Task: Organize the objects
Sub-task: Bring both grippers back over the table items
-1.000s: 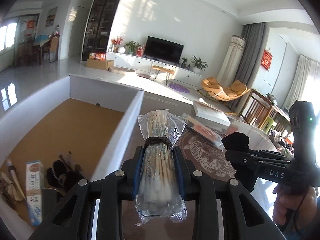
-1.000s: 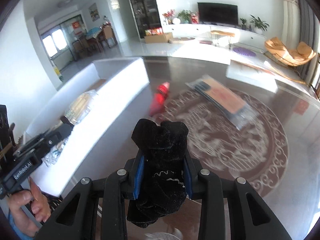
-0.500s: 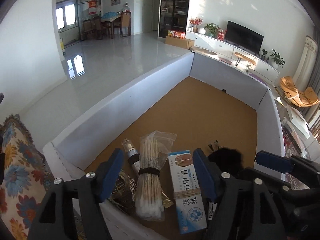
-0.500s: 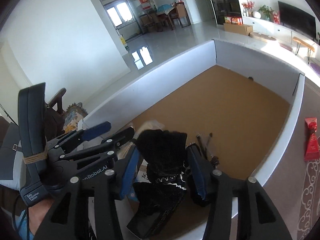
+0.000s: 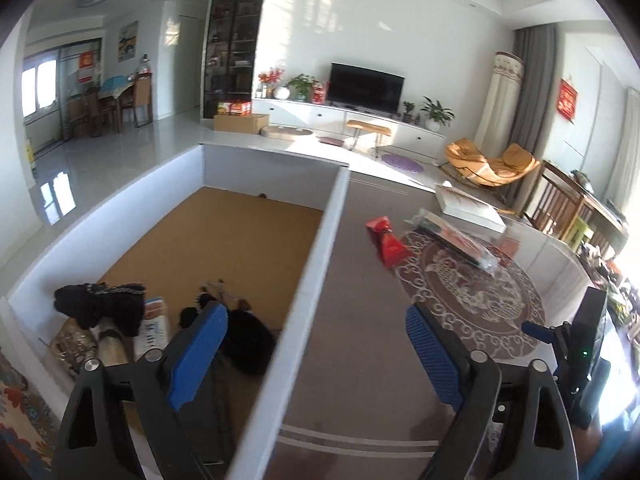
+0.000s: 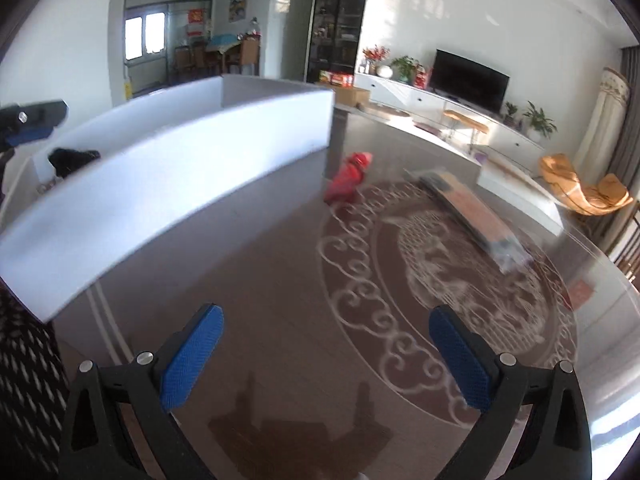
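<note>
A white box [image 5: 316,264] with a brown floor stands on the table's left. In its near corner lie a black cloth [image 5: 100,308], a blue-and-white carton [image 5: 154,328], another dark bundle [image 5: 248,344] and other small items. My left gripper [image 5: 316,344] is open and empty, straddling the box's right wall. My right gripper [image 6: 326,344] is open and empty above the table, right of the box [image 6: 160,184]. A red packet [image 5: 386,242] and a long clear-wrapped pack [image 5: 460,242] lie on the table; both show in the right wrist view, the packet [image 6: 348,178] and the pack [image 6: 472,212].
The glass table [image 6: 280,300] has a round patterned mat [image 6: 440,280]. A white flat box [image 5: 468,208] lies at the table's far side. Wooden chairs [image 5: 560,208] stand beyond the right edge. A patterned cushion [image 5: 16,412] is at the near left.
Both grippers have let go: the cotton swab bag and the black cloth now lie in the box. Both have pulled back, the right one out over the table.
</note>
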The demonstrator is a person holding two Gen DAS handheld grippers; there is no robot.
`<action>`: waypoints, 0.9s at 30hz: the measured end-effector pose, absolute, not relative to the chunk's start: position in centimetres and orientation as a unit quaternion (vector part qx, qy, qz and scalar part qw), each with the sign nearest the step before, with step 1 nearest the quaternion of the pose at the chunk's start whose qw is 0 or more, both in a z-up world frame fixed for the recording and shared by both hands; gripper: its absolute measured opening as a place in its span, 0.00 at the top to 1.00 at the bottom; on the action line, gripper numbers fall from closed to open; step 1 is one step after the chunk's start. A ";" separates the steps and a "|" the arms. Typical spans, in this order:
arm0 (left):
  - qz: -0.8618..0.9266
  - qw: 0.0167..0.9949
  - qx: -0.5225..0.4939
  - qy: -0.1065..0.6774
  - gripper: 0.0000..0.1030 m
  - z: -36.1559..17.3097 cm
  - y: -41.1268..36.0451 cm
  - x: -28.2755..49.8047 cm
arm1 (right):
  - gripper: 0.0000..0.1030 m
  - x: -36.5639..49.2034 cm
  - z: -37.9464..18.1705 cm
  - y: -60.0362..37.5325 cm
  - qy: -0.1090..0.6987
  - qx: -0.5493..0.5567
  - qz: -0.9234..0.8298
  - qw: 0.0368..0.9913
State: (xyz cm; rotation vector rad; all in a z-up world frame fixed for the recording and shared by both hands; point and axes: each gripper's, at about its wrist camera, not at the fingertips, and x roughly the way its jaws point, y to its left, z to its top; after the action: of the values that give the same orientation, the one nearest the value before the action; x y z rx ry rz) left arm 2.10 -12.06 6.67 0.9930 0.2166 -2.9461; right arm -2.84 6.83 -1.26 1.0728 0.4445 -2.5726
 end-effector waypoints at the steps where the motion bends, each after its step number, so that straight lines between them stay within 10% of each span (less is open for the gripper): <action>1: -0.945 -0.007 0.322 0.058 0.00 6.3 -10.1 1.8 | 0.00 -2.7 -2.0 9.1 0.150 0.387 -0.899 0.139; 10: -0.897 -0.061 0.437 -0.022 0.00 -2.5 1.7 -5.2 | 0.00 -2.8 -2.7 19.2 0.064 0.437 -0.896 0.049; 27: -0.884 -0.007 0.467 -0.010 0.00 -5.9 -0.5 -5.8 | 0.00 -3.6 -3.4 19.1 0.033 0.456 -0.888 0.045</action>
State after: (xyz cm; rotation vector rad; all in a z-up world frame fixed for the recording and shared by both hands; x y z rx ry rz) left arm -5.82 -0.47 -5.87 1.4745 -0.0307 -2.7905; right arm -3.65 19.15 -3.42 1.3919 0.0997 -2.7127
